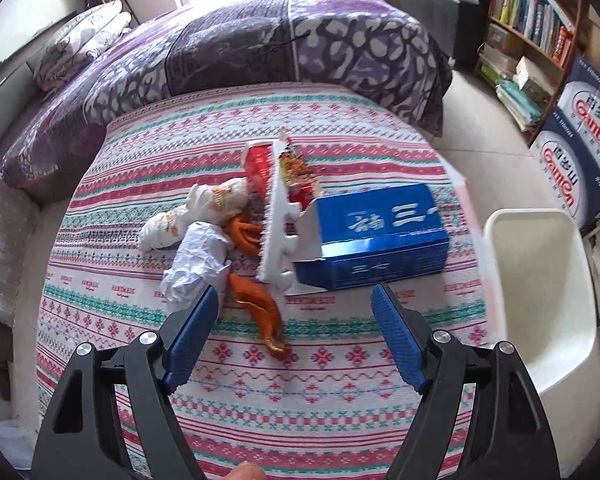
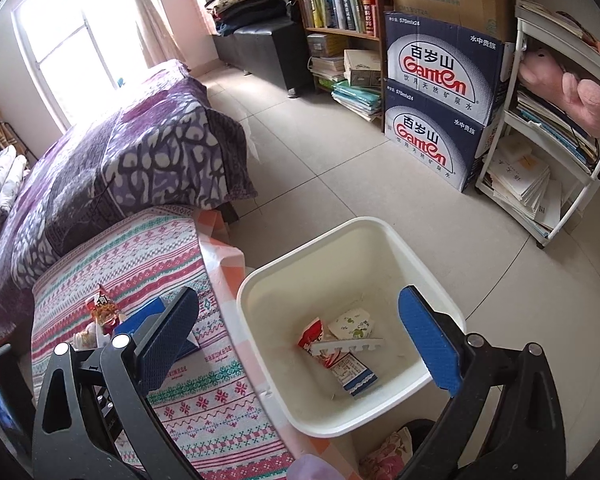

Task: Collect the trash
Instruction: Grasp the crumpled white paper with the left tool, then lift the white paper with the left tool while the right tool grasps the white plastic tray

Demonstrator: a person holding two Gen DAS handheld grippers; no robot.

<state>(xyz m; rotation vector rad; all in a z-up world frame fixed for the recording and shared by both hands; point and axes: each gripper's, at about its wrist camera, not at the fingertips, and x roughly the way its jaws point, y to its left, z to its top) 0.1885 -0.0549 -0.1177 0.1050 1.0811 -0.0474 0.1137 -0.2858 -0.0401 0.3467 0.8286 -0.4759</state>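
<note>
A few scraps are already dropped in the white bin (image 2: 352,360) right of the bed, but the trash pile (image 1: 260,224) is left on the blanket, with left tongs (image 1: 296,304) and right tongs (image 2: 300,320) spread wide, empty.

I saw a glossy blue cardboard box (image 1: 376,236) lying on the woven, matt patterned cotton bedspread (image 1: 260,396). Left of it lay crumpled white paper (image 1: 198,262), a jagged white foam strip (image 1: 276,216) and a shiny orange foil wrapper (image 1: 266,314). The smooth cream plastic bin (image 2: 260,344) looked satin. The gripper pads (image 1: 396,334) were ribbed blue rubber on matt black plastic.
</note>
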